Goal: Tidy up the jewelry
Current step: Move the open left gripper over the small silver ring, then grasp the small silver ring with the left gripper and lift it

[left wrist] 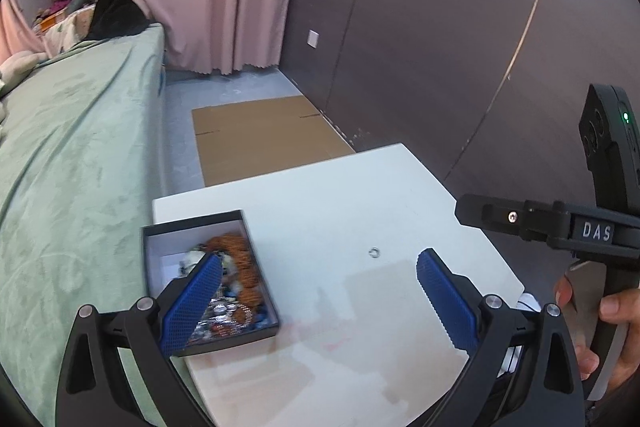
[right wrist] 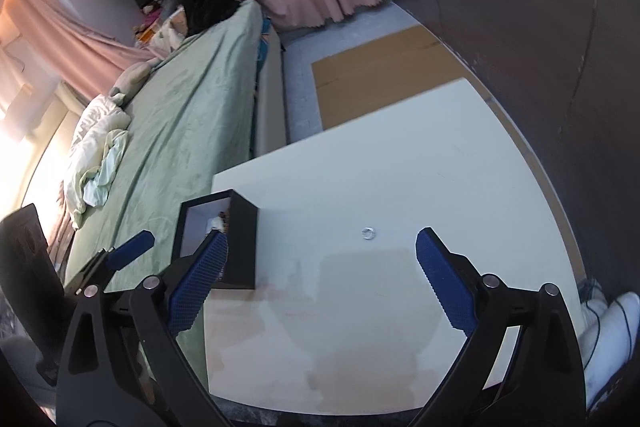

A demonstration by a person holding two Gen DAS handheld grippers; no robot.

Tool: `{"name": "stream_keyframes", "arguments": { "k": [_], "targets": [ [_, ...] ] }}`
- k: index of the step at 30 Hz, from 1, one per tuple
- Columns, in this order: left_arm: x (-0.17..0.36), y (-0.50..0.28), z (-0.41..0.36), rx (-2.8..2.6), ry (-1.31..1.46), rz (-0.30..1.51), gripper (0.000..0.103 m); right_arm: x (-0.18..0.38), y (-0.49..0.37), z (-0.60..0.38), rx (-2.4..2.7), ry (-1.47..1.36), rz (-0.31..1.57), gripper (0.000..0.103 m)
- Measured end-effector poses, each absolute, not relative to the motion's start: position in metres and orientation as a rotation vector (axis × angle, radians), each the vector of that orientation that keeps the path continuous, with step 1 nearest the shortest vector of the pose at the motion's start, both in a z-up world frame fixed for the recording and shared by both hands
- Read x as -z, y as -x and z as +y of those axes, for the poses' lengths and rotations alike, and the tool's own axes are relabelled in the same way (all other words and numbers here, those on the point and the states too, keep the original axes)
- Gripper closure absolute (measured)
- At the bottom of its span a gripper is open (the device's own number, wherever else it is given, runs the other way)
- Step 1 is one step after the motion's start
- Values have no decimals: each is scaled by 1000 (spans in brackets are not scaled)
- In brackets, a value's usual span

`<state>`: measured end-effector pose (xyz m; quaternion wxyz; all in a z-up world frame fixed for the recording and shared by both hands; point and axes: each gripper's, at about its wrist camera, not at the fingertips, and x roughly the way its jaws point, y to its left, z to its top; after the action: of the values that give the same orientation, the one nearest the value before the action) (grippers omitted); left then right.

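1. Two grippers hang above the white table [right wrist: 400, 155], both spread wide with nothing between their blue pads. The left gripper [left wrist: 318, 291] sits over the near left part of the tabletop; the right gripper [right wrist: 320, 275] looks down from a little further right.

2. One small silver ring [right wrist: 368, 233] lies alone on the bare tabletop, ahead of both sets of fingers and roughly centred between the right gripper's. It also shows in the left view [left wrist: 374, 252]. Neither tool touches it. I judge it to be the next piece to collect, and the wide jaws suit coming down over something so small and flat.

3. The black box [left wrist: 240, 223] with the pale lining stands open at the table's left edge, just beside the green bed [left wrist: 80, 155]. It holds a heap of jewelry [left wrist: 236, 279]: orange beaded strands, silvery bits and something blue. Being open and near the ring, it is probably where loose pieces go.

4. The left finger of each gripper covers part of the box. From the right view only a dark outer wall [right wrist: 242, 239] and a sliver of the inside show.

5. The heap is blurred, so individual pieces cannot be told apart. The hand [left wrist: 600, 327] on the right tool is cut off by the frame.
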<state>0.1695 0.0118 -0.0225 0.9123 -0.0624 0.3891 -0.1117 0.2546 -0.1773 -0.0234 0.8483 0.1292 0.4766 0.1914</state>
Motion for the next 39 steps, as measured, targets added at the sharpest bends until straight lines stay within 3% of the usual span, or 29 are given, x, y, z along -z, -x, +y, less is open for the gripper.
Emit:
{"name": "stream_keyframes", "arguments": {
  "k": [9, 14, 17, 21, 27, 39],
  "targets": [
    [45, -199, -13, 272, 171, 852, 12, 57, -276, -208, -400, -291, 1059, 8],
    [62, -213, -30, 287, 145, 891, 28, 58, -282, -227, -407, -319, 1047, 9],
    [76, -225, -41, 290, 131, 914, 32, 62, -286, -235, -401, -335, 1056, 9],
    [91, -235, -59, 297, 89, 930, 39, 70, -292, -247, -380, -339, 1087, 20],
    [115, -246, -85, 319, 20, 959, 47, 81, -300, -261, -358, -341, 1117, 26],
    [142, -259, -102, 288, -17, 952, 72, 83, -299, -274, -361, -357, 1113, 32]
  ]
}}
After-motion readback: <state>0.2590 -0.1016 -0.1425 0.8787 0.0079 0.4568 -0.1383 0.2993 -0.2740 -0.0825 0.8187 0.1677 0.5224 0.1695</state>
